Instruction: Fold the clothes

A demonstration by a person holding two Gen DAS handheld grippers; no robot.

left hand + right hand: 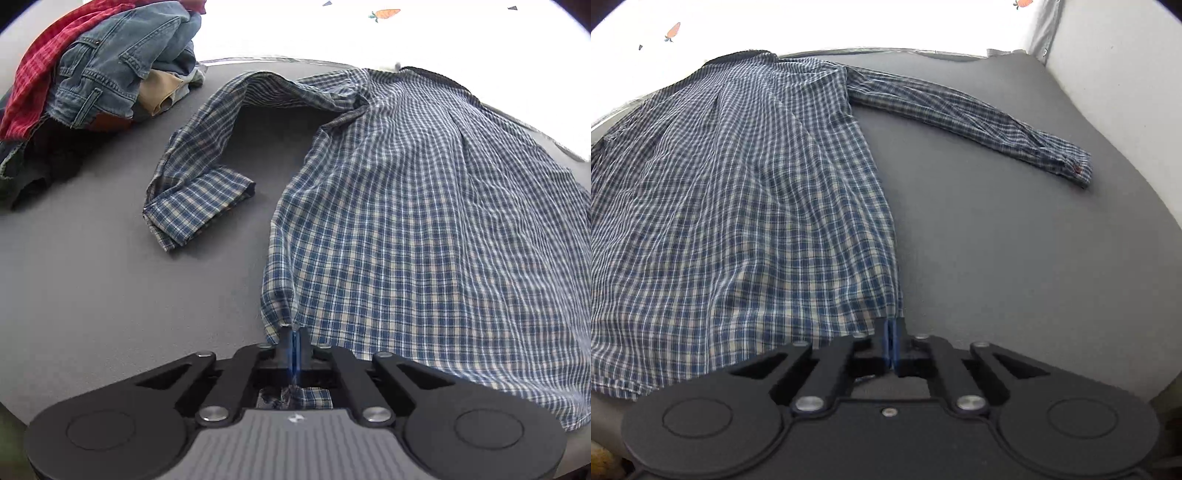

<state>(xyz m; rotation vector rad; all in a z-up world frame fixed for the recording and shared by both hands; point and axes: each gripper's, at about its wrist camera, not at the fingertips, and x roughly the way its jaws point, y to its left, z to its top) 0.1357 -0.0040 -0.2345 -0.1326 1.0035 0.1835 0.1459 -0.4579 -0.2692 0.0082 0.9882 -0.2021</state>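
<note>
A blue and white checked shirt [424,206] lies spread on the grey table [110,277], collar end far from me. My left gripper [294,332] is shut on the shirt's near left hem corner, and a bit of checked cloth shows behind the fingers. The left sleeve [195,199] lies bent, its cuff folded toward me. In the right wrist view the same shirt [738,206] fills the left half. There my right gripper [891,325] is shut on the near right hem corner. The right sleeve [979,122] stretches straight out to the right, cuff flat on the table.
A heap of clothes [96,74], with blue jeans, a red checked piece and something tan, sits at the table's far left. A white wall [1115,92] borders the table on the right. Beyond the far edge is white cloth with small carrot prints [386,14].
</note>
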